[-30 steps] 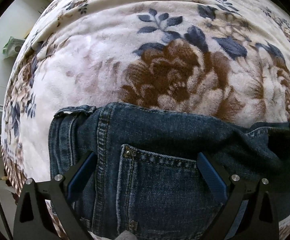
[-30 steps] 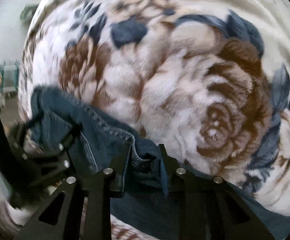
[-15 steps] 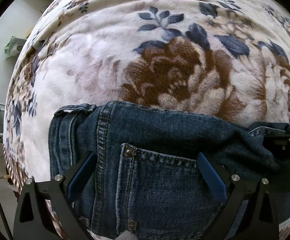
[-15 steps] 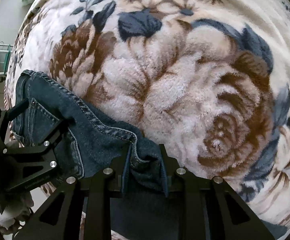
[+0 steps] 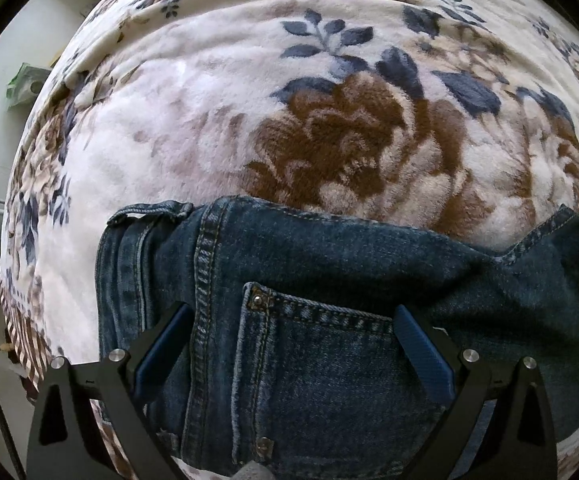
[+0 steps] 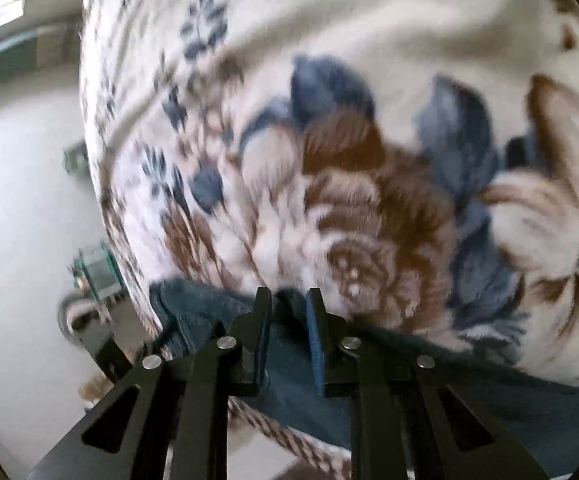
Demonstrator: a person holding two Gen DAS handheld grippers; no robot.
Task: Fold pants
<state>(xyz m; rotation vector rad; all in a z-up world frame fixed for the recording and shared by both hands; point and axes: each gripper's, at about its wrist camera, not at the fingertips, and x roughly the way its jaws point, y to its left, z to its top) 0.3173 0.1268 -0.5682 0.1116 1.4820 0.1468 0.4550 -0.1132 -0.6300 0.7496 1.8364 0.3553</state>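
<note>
The pants are dark blue jeans with a faded wash and tan-yellow stitching, lying flat on a bed near its edge. A back pocket faces up, riveted at its corners, with a double-stitched seam running beside it. At one end a hemmed edge lies doubled over in a small fold close to the bed's edge. The denim stretches across the bed along that edge, its far border uneven, with a stitched seam peaking into a shallow notch.
</note>
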